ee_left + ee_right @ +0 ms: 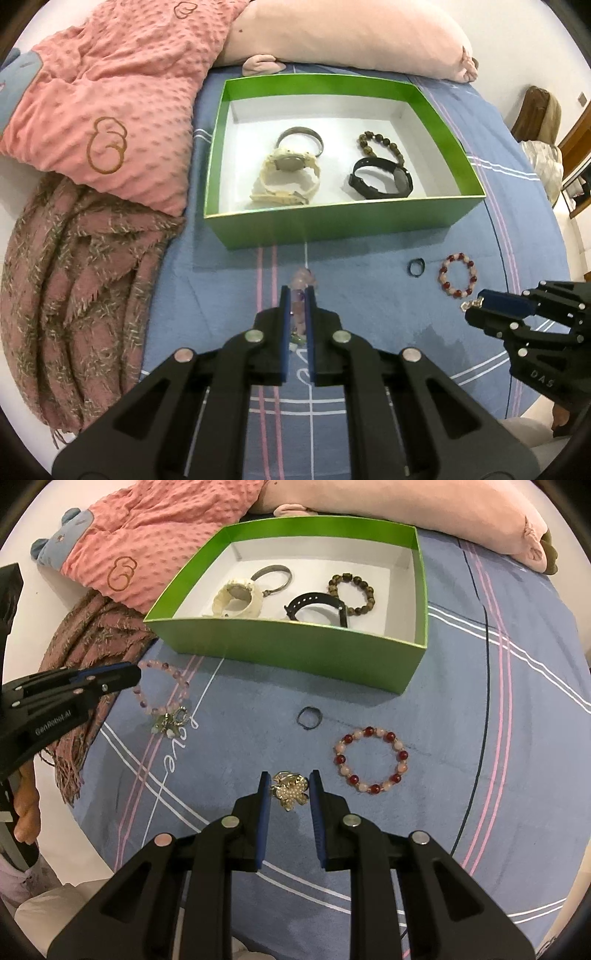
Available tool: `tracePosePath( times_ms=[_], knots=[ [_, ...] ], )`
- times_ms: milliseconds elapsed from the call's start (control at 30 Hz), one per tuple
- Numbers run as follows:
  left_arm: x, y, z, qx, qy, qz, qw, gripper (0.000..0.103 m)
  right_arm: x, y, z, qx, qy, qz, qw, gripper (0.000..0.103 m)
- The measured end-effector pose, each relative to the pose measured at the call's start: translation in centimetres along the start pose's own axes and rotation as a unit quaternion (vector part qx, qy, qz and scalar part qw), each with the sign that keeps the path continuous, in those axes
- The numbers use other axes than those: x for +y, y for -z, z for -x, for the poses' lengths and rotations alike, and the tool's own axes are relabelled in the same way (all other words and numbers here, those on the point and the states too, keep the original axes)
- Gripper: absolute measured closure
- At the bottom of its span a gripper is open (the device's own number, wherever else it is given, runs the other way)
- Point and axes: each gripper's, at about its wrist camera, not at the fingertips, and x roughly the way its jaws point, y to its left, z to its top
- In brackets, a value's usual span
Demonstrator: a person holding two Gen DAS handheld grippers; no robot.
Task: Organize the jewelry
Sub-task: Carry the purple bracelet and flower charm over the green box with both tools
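Note:
A green box (pixel 332 225) (pixel 295 646) with a white floor holds a cream watch (pixel 286 173), a metal bangle (pixel 301 134), a black watch (pixel 384 179) and a brown bead bracelet (pixel 380 142). My left gripper (pixel 298 291) (pixel 129 675) is shut on a pink and purple bead bracelet (pixel 301 280) (pixel 166 686) that lies on the blue bedsheet. My right gripper (pixel 290 779) (pixel 476 299) is open around a gold pearl flower brooch (pixel 290 790), its fingers close on each side. A red and pink bead bracelet (pixel 371 760) (pixel 458 275) and a dark ring (pixel 308 718) (pixel 415 267) lie loose on the sheet.
A pink dotted blanket (pixel 110 96) and a fringed pink scarf (pixel 74 280) lie left of the box. A pale pink pillow (pixel 351 33) lies behind it. The bed's right edge (pixel 561 258) curves down past the loose jewelry.

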Motion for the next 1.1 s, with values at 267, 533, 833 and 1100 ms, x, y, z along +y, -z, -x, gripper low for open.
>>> tracePosePath(
  times_ms=[267,533,833,1100],
  knots=[
    [0.5,0.5,-0.2,0.006,-0.002,0.005,1.0,0.096,0.4,0.1,-0.5,0.006,-0.001,0.004,1.0,0.083],
    [0.3,0.1,0.4,-0.003,-0.002,0.003,1.0,0.096,0.6,-0.6,0.3,-0.007,0.0,0.009,1.0,0.083],
    [0.6,-2.1,2.7,-0.035,0.013,-0.001,0.9993,0.096,0.3,-4.7,3.3,-0.057,-0.001,0.019,0.998,0.082],
    [0.8,-6.6,3.2,-0.065,0.009,-0.012,0.9978,0.096,-0.1,-10.0,4.7,-0.102,0.012,0.033,0.994,0.082]
  ],
)
